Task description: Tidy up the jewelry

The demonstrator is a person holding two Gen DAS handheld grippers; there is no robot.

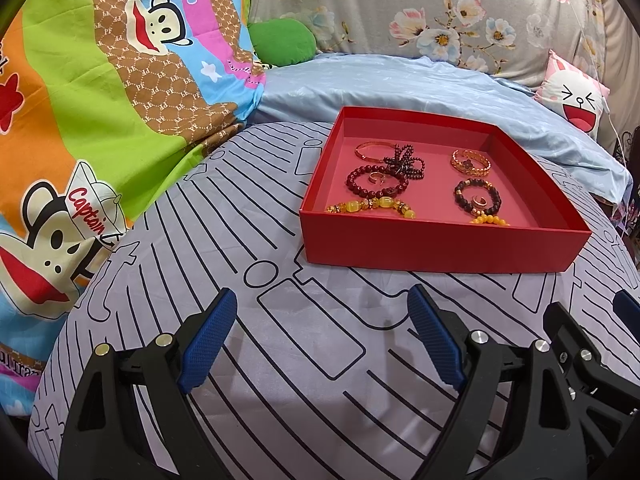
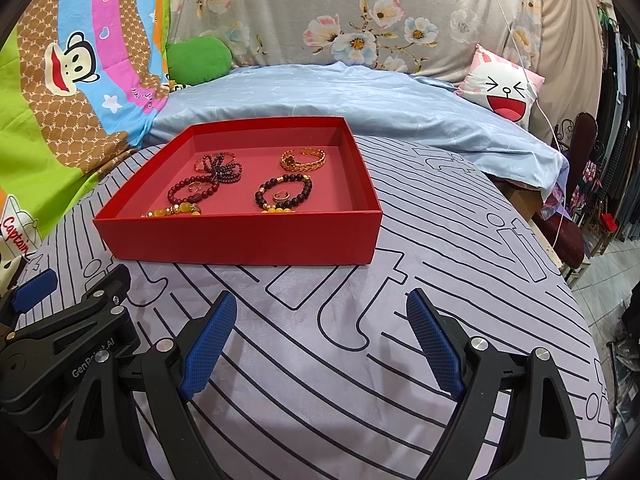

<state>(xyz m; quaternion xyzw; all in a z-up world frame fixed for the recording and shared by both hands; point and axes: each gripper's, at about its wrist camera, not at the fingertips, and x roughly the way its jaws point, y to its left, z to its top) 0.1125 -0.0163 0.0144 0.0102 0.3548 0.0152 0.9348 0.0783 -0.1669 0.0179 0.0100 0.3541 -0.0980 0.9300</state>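
At far left a cartoon-monkey quilt [image 1: 100, 100] is heaped against the bed, beside a green cushion [image 1: 282, 42]. The left gripper [image 1: 320, 340] hovers over the lilac line-patterned sheet [image 1: 320, 360], its blue pads spread wide with nothing between them. Ahead of it sits the red box [image 1: 436, 246] — open, shallow, resting on the sheet. Inside lie the jewelry pieces: a yellow bead bracelet [image 1: 372, 206] at the near left, a dark red bead bracelet [image 1: 374, 184] behind it, a gold bangle [image 1: 374, 148] at the back left, a gold cuff [image 1: 470, 162] at the back right, a dark bead bracelet [image 1: 478, 196] in front. The right gripper [image 2: 320, 340] hovers beside the left one — equally wide apart, empty. At far right a bunny pillow [image 2: 502, 88] leans on the floral backrest [image 2: 360, 12].
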